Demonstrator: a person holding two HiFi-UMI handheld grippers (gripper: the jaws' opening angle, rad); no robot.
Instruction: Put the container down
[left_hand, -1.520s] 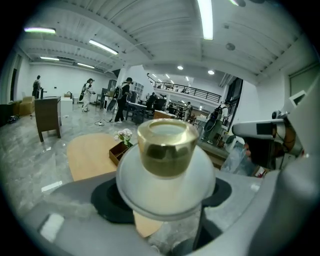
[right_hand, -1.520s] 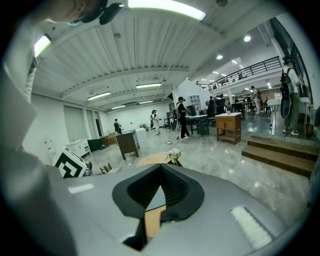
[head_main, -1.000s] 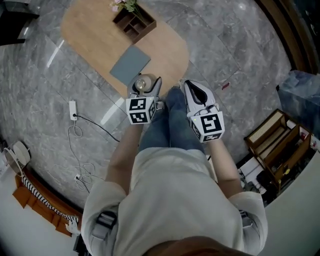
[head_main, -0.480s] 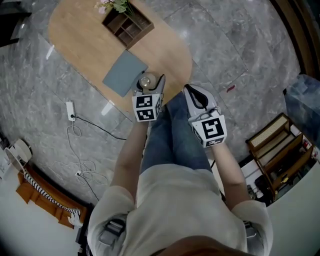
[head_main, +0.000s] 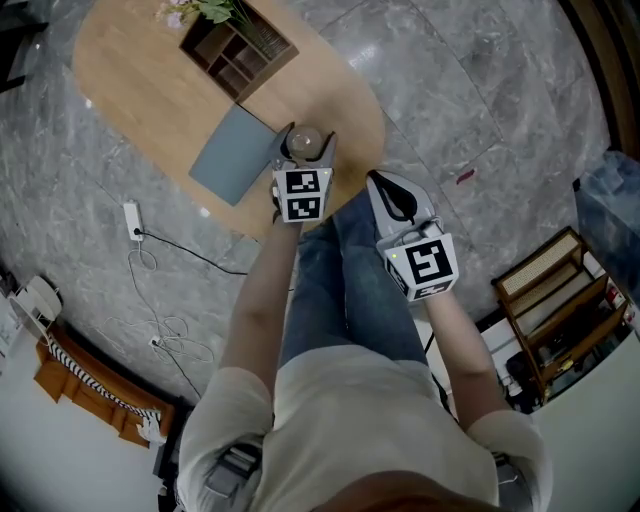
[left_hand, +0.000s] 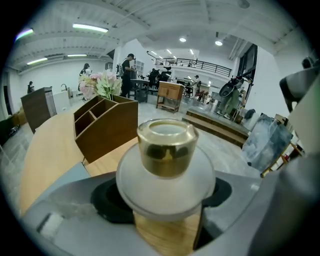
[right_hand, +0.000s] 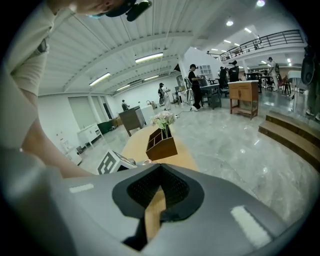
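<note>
The container is a round white pot with a clear gold-tinted knob lid. My left gripper is shut on it, with a jaw on each side of its body. In the head view the container sits between the jaws of the left gripper over the near edge of the wooden table, just right of a grey mat. Whether it touches the tabletop I cannot tell. My right gripper hangs shut and empty over the person's legs, off the table; the right gripper shows only a thin slit.
A wooden desk organiser with flowers stands at the table's far side, also seen as the organiser. A power strip and cable lie on the floor at left. A wooden rack stands at right.
The left gripper has carried the container forward from beside the table's edge to over the tabletop next to the grey mat. The right gripper has stayed roughly where it was.
</note>
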